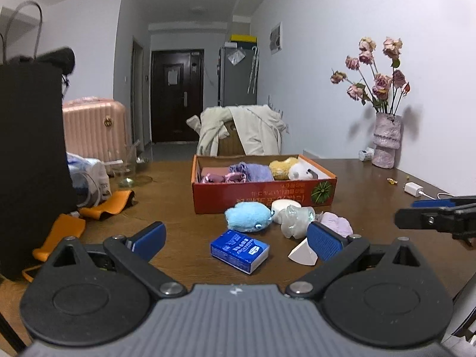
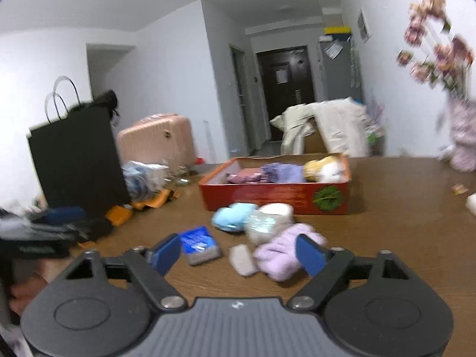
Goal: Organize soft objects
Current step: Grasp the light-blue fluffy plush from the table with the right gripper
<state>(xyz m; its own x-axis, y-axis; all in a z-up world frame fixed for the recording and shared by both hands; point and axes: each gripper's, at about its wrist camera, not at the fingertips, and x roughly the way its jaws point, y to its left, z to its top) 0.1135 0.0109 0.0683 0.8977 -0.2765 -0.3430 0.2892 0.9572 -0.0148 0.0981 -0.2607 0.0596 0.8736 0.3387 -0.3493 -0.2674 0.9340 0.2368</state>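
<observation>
Brown wood counter [image 1: 178, 178] carries a red cardboard box [image 1: 264, 190] already holding a purple knit piece [image 1: 253, 170], pink fabric [image 1: 221, 176] and a yellow-and-white plush [image 1: 290, 168]. Just in front of the box lie a blue plush toy [image 1: 248, 216], a white round block [image 1: 284, 206], a crinkled clear wrapper [image 1: 297, 220], a lilac soft toy [image 1: 336, 223], a white wedge [image 1: 303, 254] and a blue tissue pack [image 1: 239, 251].

Left gripper [image 1: 236, 238] hovers with jaws spread wide and empty, the tissue pack lying on the counter beyond them. Right gripper [image 2: 239, 253] has jaws apart, nothing pressed between them; its right finger overlaps the lilac soft toy, and whether it touches is unclear.

Left view alone sharply shows dried roses in a vase [image 1: 385, 139], a charger [image 1: 413, 187] and the right gripper's tip at its edge. Right view, blurred, shows the whole black paper bag [image 2: 77, 160], the pink suitcase [image 2: 154, 142] and the left gripper at its left border.
</observation>
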